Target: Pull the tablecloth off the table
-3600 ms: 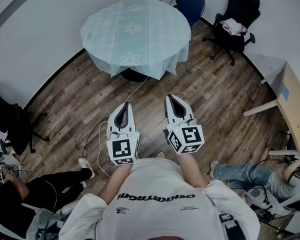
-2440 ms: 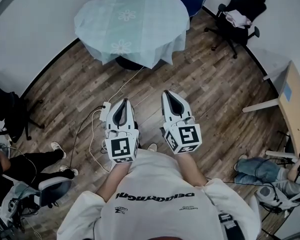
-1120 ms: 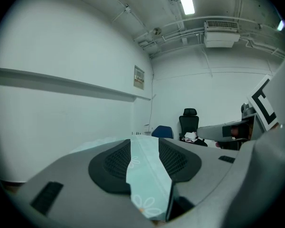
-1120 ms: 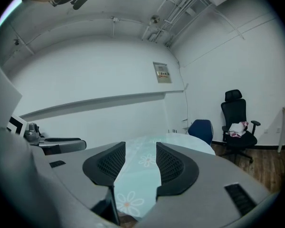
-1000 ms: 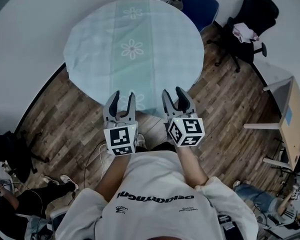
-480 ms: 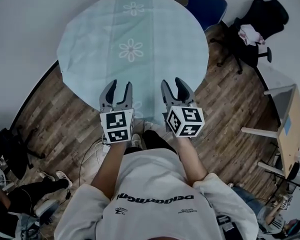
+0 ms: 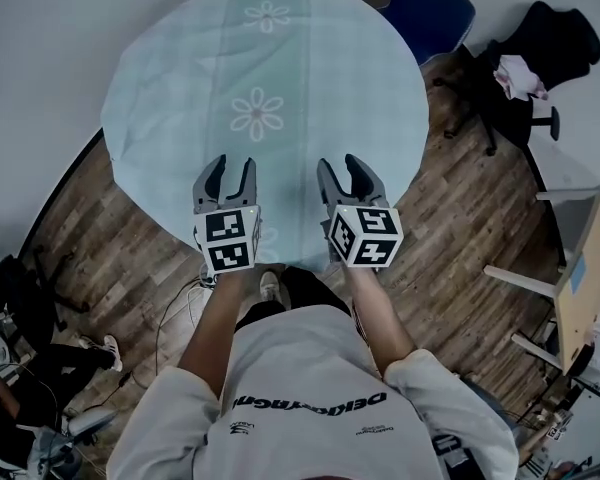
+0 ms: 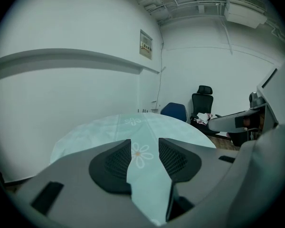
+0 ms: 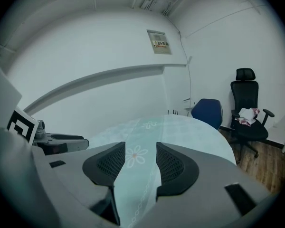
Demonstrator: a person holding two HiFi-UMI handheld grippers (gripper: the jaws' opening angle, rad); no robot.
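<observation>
1. The pale green tablecloth (image 7: pixel 265 78), printed with daisies, lies spread over the round surface, its edge hanging down
2. The left gripper (image 7: pixel 230 165) hovers over the cloth's near edge, its fingers (image 8: pixel 115 164) apart and holding nothing
3. The right gripper (image 7: pixel 338 163) hovers just beside it, its fingers (image 9: pixel 173 166) likewise apart and empty
4. A blue chair (image 7: pixel 425 13) stands at the far side

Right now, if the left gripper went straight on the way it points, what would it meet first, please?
Most likely the tablecloth: the left gripper, jaws open and empty, aims slightly down at the cloth's top near a printed flower. Nothing shows in between, though depth is hard to judge.
</observation>
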